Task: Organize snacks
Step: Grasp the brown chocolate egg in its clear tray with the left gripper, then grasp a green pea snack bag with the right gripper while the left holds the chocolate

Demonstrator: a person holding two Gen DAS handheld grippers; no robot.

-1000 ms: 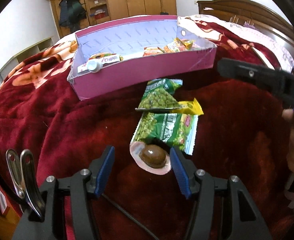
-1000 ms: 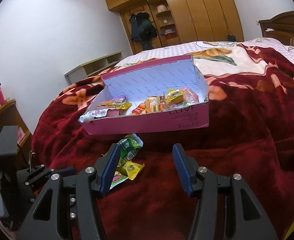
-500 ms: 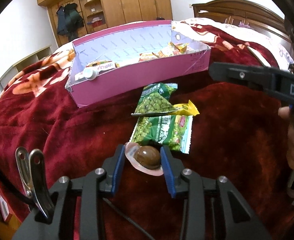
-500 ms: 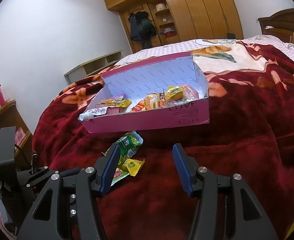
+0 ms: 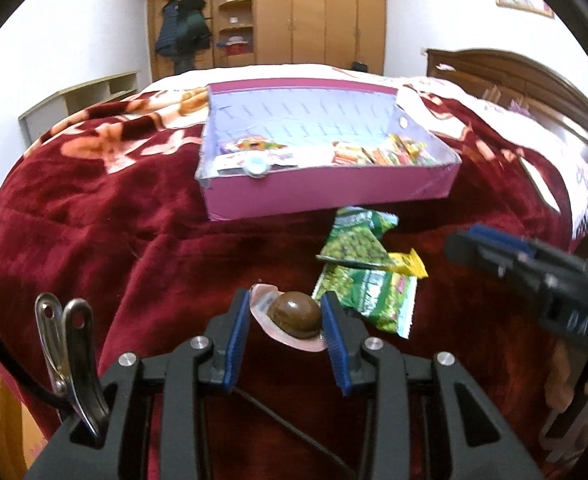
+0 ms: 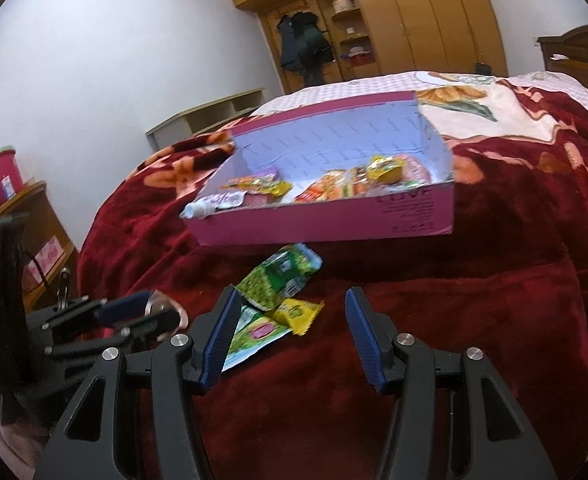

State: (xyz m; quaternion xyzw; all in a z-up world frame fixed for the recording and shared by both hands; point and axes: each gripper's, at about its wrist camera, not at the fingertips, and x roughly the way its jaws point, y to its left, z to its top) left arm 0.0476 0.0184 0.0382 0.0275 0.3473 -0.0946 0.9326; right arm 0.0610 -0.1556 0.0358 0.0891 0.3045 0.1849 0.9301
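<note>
Since earlier frame: left gripper (image 5: 286, 314) closed in, blue pads now pinching brown glossy egg-shaped snack in pink plastic cup (image 5: 294, 315), lifted off dark red plush blanket (image 5: 94, 208). Right gripper (image 6: 292, 334) spread wide, empty, hovering over green pea packets (image 6: 278, 280). Next, prob: carry to pink cardboard box w/ snacks (image 5: 325, 196); keep grip light, cup level, clear front wall before release.

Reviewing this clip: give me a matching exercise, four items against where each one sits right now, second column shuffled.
Items:
1. brown egg pack
2. yellow packet
3. white-capped pouch
4. right gripper

Places:
A. inside the pink box
B. between the left gripper pads
C. open, holding nothing
D. on the red blanket, among green pea packets

Pairs: 1-B, 2-D, 3-A, 4-C
</note>
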